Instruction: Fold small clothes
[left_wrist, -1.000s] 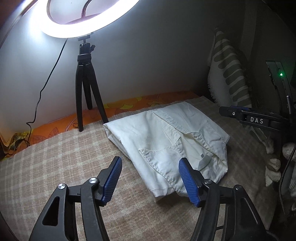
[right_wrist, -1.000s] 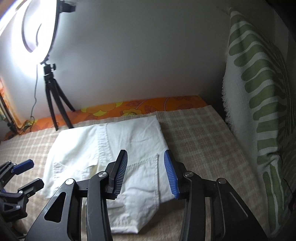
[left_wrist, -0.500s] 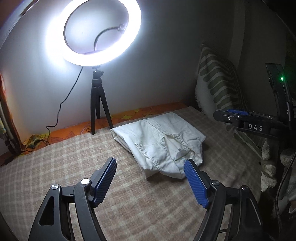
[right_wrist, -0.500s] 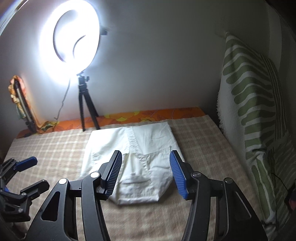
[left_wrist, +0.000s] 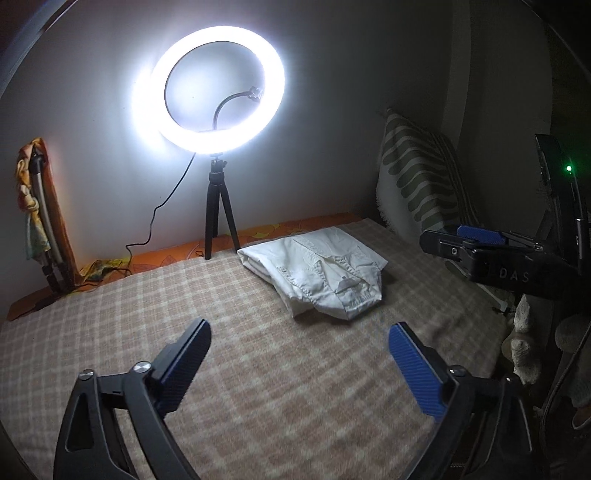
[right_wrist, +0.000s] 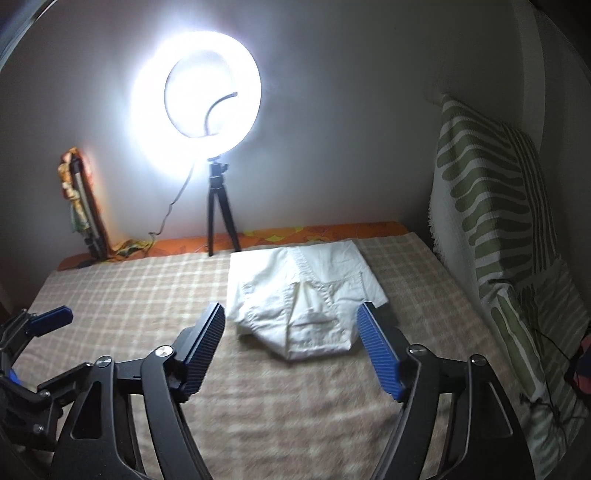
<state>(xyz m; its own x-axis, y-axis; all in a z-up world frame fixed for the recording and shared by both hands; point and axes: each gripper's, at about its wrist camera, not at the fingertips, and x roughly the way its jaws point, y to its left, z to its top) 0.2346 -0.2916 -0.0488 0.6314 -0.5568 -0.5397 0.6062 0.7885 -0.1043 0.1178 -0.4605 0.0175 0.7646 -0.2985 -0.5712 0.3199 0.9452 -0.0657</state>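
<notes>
A folded white garment (left_wrist: 321, 271) with stitched pockets lies on the checked blanket (left_wrist: 184, 306) toward the back right; it also shows in the right wrist view (right_wrist: 303, 295). My left gripper (left_wrist: 299, 354) is open and empty, held well back from the garment, nearer than it. My right gripper (right_wrist: 291, 332) is open and empty, just short of the garment's near edge. The right gripper shows at the right of the left wrist view (left_wrist: 480, 240). The left gripper shows at the left edge of the right wrist view (right_wrist: 40, 325).
A lit ring light (left_wrist: 218, 99) on a black tripod (left_wrist: 219, 218) stands at the back by the wall. A green-striped pillow (right_wrist: 495, 229) leans at the right. A folded stand with cloth (left_wrist: 37, 206) leans at the back left. An orange sheet edge (right_wrist: 314, 232) runs along the wall.
Both grippers have drawn back and up from the garment, which now looks smaller and farther. Both jaws have opened wider. The garment stays folded in place.
</notes>
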